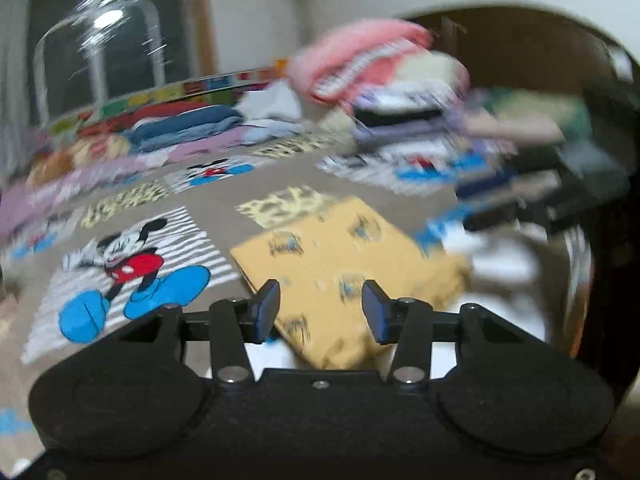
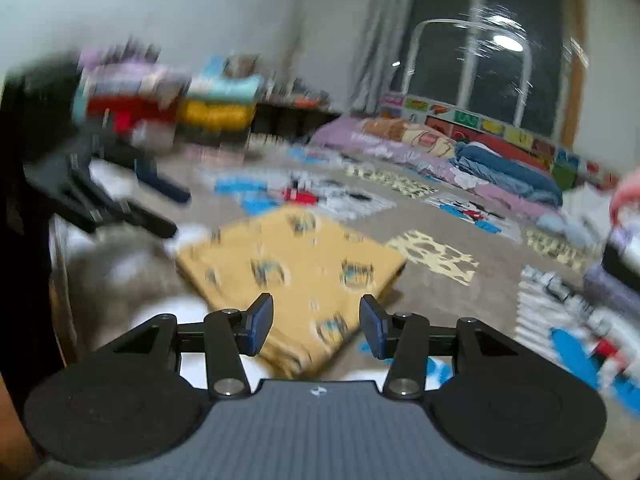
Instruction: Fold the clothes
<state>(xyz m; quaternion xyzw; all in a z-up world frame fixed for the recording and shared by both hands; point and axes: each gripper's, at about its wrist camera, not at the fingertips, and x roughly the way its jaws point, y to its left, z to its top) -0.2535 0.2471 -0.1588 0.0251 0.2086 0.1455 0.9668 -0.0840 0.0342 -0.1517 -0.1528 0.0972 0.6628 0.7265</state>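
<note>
Beige bedding [image 1: 224, 196] with cartoon-mouse prints spreads under both blurred views, clothes piled at its far edges. On it lies 1 folded yellow garment [image 1: 344, 260], flat. Left gripper [image 1: 320, 312] and right gripper [image 2: 316, 326] hover above it, fingers apart, gripping nothing.

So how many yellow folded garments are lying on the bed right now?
1: the yellow patterned folded garment lies flat on the cartoon-print bedsheet, just ahead of both open grippers. Blurred piles behind may hide more.
</note>
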